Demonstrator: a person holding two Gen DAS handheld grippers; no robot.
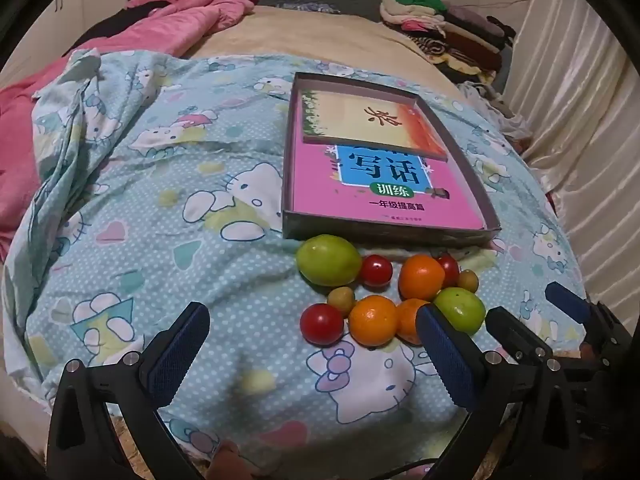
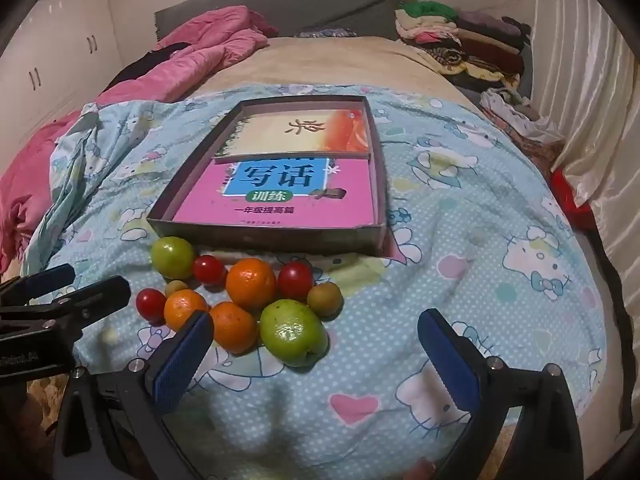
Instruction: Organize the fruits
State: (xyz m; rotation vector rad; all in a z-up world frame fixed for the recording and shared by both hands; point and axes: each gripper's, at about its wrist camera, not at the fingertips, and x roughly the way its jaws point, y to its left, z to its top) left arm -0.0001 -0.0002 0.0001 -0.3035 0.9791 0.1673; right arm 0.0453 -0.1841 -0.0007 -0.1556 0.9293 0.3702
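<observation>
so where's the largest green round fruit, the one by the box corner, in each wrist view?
Left wrist: largest green round fruit sits centre frame, top left of the fruit cluster, just below the box's near-left corner.
Right wrist: same fruit is left of centre, again top left of the cluster.
Shared landmark: shallow grey cardboard box holding a pink book.

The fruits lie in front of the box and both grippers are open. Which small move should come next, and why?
Probably lower the right gripper onto the near green fruit. It lies closest between the open fingers, nothing is held, and the box just behind holds no fruit yet.
</observation>
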